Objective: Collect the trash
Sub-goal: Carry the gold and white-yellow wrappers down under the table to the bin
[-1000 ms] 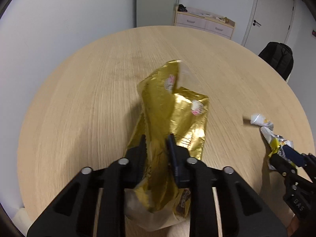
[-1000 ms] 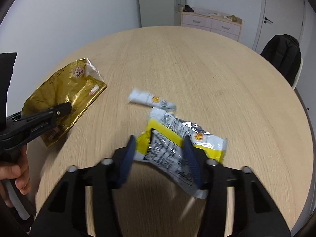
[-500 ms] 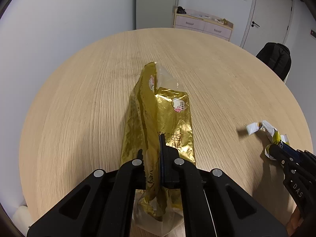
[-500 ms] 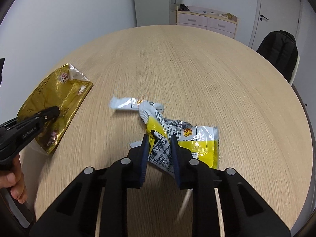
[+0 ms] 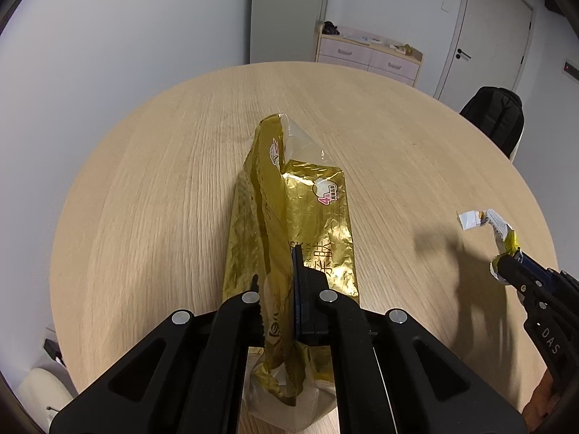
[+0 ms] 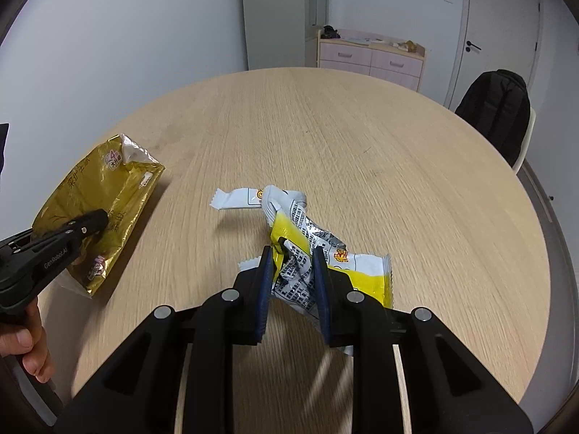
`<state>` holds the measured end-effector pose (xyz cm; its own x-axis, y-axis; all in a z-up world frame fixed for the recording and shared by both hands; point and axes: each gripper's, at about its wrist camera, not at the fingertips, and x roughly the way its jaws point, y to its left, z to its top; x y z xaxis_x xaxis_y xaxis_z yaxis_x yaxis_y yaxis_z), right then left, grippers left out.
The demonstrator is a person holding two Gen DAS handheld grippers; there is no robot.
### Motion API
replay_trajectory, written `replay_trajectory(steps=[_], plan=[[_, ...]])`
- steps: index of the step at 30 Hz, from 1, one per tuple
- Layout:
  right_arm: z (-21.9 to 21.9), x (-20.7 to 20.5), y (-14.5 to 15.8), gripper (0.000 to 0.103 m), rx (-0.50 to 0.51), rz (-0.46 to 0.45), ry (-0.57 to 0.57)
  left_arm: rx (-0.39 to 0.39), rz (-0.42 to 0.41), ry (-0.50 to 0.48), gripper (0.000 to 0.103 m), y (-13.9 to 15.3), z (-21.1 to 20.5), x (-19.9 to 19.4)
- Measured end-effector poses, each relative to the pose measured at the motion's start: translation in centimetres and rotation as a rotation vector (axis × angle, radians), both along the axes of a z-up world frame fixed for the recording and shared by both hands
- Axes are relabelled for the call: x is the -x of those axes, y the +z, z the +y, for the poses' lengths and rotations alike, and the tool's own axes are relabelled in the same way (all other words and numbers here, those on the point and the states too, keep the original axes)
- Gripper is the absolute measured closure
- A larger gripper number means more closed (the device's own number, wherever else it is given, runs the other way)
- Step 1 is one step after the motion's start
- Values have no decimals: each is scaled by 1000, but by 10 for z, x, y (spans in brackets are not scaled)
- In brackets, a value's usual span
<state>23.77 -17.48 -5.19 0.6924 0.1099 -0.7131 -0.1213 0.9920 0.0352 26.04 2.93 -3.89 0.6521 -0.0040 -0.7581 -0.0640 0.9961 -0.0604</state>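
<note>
The left claw is pressed together on the near part of a gold bag, pinching the foil between its two fingers. The bag extends away from the claw across the round wooden surface, its open clear-lined top at the far end. In the right wrist view the same bag lies at the left side of the surface, with the left claw clamped on it and a hand gripping the tool at the frame's lower left edge.

The right claw is closed on a crumpled yellow and silver wrapper, which is bunched between its blue-edged fingers. A white end of this wrapper projects to the left, above the surface. In the left wrist view the right claw appears at the right edge, holding the wrapper clear of the surface, with a shadow on the wood beside it.

Beyond the surface stand a pale dresser, a white door and a chair carrying a black backpack.
</note>
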Motion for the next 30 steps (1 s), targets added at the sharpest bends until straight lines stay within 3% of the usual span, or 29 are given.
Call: replay_trajectory(steps=[11,30], plan=[[0,31,14,82,-13,-22,-5,-5,-43,-16,101,18,-9,39],[1,97,20,82,-12,-58,-9,-7,-53,-35,101,14,-25,113]])
